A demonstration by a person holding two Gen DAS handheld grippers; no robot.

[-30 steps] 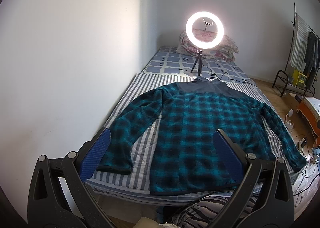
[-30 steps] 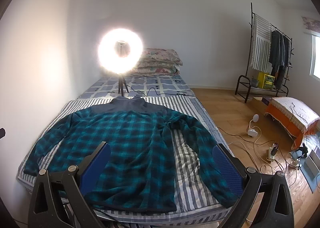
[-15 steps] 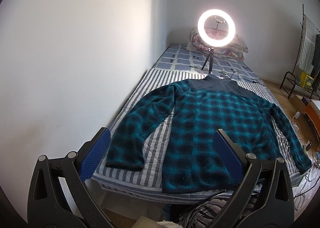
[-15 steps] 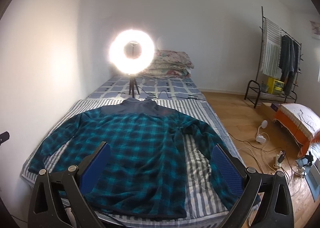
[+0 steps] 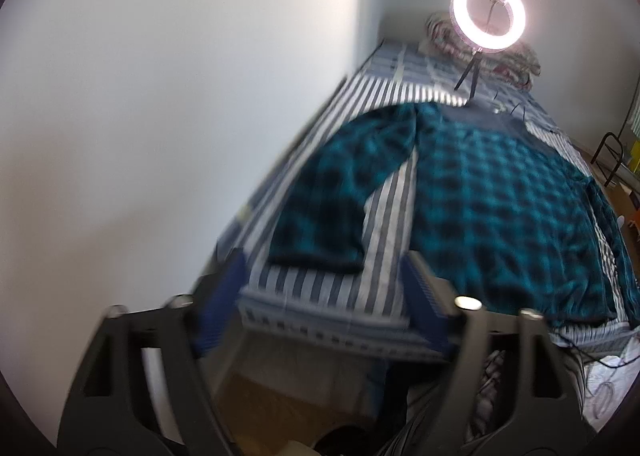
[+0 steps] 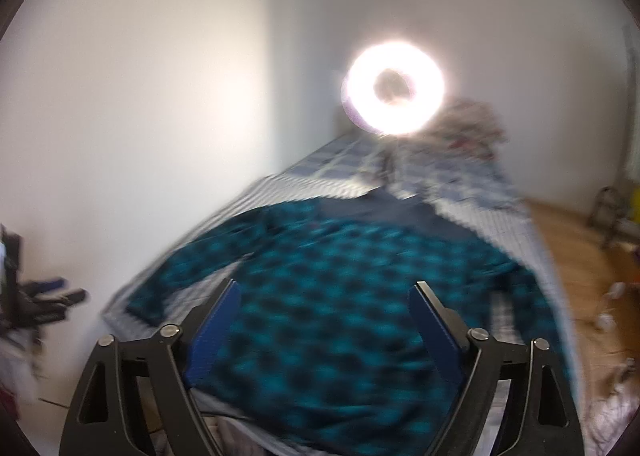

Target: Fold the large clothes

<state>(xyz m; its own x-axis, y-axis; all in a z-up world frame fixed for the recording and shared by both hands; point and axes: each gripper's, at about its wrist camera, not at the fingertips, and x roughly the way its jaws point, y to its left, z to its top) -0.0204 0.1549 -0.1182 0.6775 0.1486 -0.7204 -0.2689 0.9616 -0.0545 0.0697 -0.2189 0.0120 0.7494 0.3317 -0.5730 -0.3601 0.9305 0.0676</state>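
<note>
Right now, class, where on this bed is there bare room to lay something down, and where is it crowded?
Bare striped cover lies between the shirt's body and its sleeve, and along the bed's near edge below that sleeve's cuff. The checked cover before the ring light looks mostly bare. The middle is crowded by the spread shirt.

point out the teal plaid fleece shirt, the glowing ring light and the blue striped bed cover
teal plaid fleece shirt [image 5: 500, 199], left wrist view, middle of the body
glowing ring light [image 5: 489, 14], left wrist view, lit ring's left band
blue striped bed cover [image 5: 386, 232], left wrist view, bare strip between sleeve and body

Lighting: lit ring light [image 5: 489, 14], blown-out glare in right view; both frames motion-blurred; fisheye edges dark, curved.
</note>
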